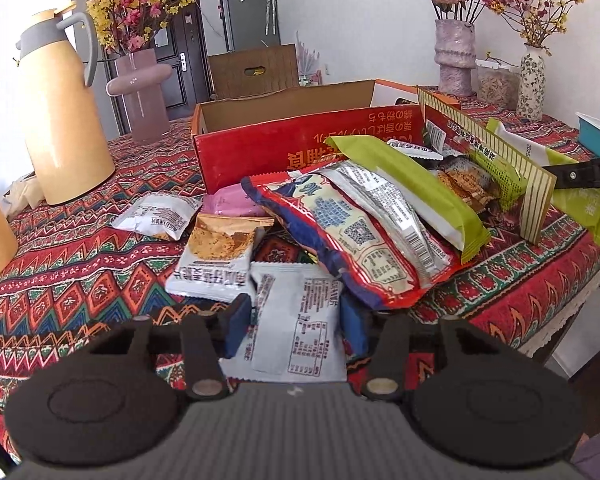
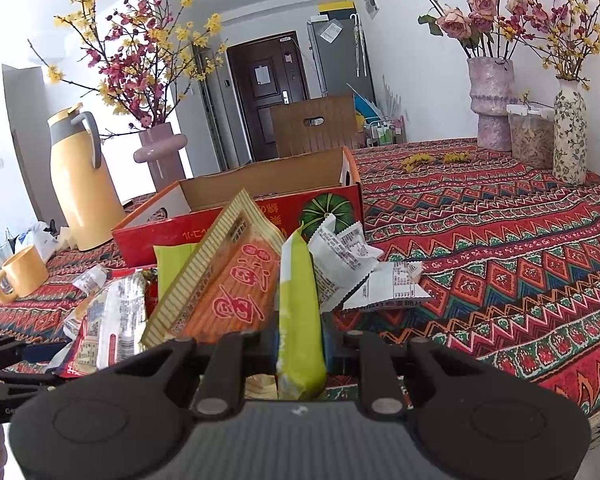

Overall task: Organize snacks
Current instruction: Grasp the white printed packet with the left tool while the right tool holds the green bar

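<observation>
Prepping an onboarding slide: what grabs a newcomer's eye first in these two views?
The heap of snack packets sprawled at mid-table on the loud red patterned tablecloth, right in front of an open red cardboard box. Next, the yellow thermos jug at far left, beside flowering branches in a pink vase. Up close, the right tongs are shut on a lime-green packet, the left tongs on a white sachet.

The left hand-held gripper (image 1: 296,322), black with blue pads, pointed downward with its fingers pressed on a white snack packet (image 1: 300,320). The right hand-held gripper (image 2: 300,344), also angled down, stood clamped on a lime-green snack packet (image 2: 298,312) held upright between its fingers.
</observation>
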Available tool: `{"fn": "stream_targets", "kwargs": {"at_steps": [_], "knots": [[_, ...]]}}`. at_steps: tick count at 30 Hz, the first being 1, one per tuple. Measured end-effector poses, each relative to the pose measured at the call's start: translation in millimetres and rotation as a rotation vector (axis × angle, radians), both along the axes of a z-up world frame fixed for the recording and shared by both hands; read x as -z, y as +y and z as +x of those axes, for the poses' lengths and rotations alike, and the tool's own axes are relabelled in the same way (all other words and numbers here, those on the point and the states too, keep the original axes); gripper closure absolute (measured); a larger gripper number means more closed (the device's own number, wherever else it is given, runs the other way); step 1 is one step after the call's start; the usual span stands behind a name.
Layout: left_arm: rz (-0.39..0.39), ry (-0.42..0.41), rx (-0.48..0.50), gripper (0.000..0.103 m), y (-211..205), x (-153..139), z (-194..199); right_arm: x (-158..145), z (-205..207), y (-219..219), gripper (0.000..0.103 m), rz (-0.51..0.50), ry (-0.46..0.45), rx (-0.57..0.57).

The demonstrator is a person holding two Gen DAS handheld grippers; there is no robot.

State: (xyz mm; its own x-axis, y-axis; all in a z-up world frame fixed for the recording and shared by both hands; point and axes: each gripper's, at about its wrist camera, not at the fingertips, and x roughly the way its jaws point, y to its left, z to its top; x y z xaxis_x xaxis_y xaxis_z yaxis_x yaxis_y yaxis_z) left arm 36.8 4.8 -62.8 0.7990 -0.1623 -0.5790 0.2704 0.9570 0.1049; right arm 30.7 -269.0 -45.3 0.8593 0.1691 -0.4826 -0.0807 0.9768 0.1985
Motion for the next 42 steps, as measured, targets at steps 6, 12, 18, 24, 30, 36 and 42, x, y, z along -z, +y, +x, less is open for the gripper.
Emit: {"fn": "stream_targets", "kwargs": {"at_steps": [6,12,18,24,30,36,42], "knots": [[-0.017,0.003,-0.031,0.062,7,-1,-2,-1,0,2,0.085,0.001,-0.001,-0.001],[-0.024,-0.013,-0.065,0.062,13,-5,-4,-1,1,4,0.085,0.001,0.004,0.0],[-0.03,-0.04,-0.086,0.062,16,-12,-6,4,6,2,0.085,-0.005,0.025,-0.004],[-0.043,-0.056,-0.102,0.062,19,-18,-5,14,16,3,0.085,-0.013,0.063,-0.008],[-0.054,-0.081,-0.109,0.062,16,-26,-4,19,26,5,0.084,-0.02,0.074,-0.024],[-0.07,-0.1,-0.12,0.062,15,-33,1,19,25,3,0.085,0.008,0.058,-0.022],[-0.084,-0.118,-0.134,0.062,14,-41,11,7,17,-8,0.085,0.049,0.003,-0.005]]}}
